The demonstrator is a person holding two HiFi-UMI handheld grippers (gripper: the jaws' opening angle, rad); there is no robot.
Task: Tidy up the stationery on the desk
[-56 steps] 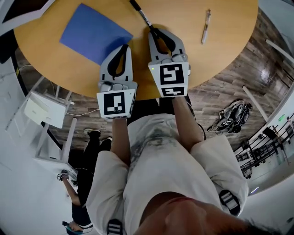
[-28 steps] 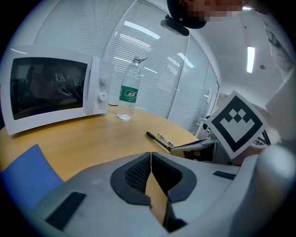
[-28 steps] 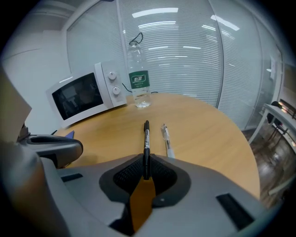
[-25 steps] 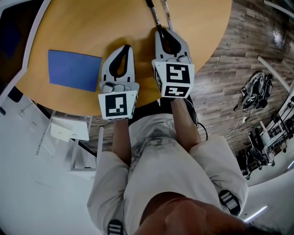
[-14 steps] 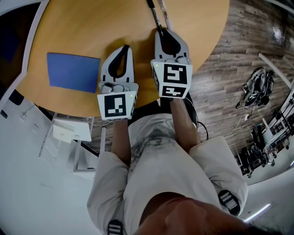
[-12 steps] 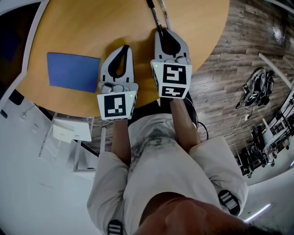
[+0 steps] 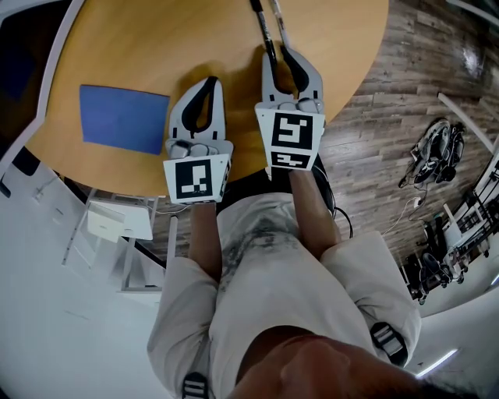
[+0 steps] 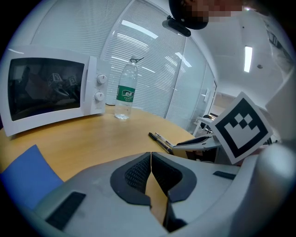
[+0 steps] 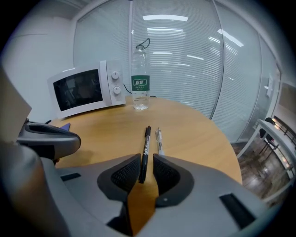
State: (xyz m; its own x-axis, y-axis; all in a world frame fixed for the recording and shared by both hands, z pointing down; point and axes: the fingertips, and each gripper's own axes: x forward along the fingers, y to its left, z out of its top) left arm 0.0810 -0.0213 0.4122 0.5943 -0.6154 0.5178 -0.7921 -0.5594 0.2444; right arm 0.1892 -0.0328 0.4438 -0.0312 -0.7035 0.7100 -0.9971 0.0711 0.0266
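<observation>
A black pen (image 9: pixel 145 148) lies on the round wooden table (image 7: pixel 156 47), right beside a clear pen (image 9: pixel 159 141); the head view shows the black pen (image 7: pixel 263 27) and the clear pen (image 7: pixel 279 23) at the table's far edge. My right gripper (image 9: pixel 146 167) has just been opening. Its jaws stand apart round the black pen's near end, with the pads off it. In the head view the right gripper (image 7: pixel 284 54) is just right of my left gripper (image 7: pixel 209 82). The left gripper (image 8: pixel 151 155) is shut and empty. A blue sheet (image 7: pixel 125 118) lies to its left.
A white microwave (image 8: pixel 46 92) and a plastic water bottle (image 8: pixel 125 90) stand at the far side of the table; the right gripper view shows the microwave (image 9: pixel 85 92) and the bottle (image 9: pixel 140 83) too. The table's edge runs just right of the pens, with wooden floor (image 7: pixel 390 125) beyond.
The right gripper's jaws have spread apart and the black pen now lies loose between them on the table. The left gripper has stayed still.
</observation>
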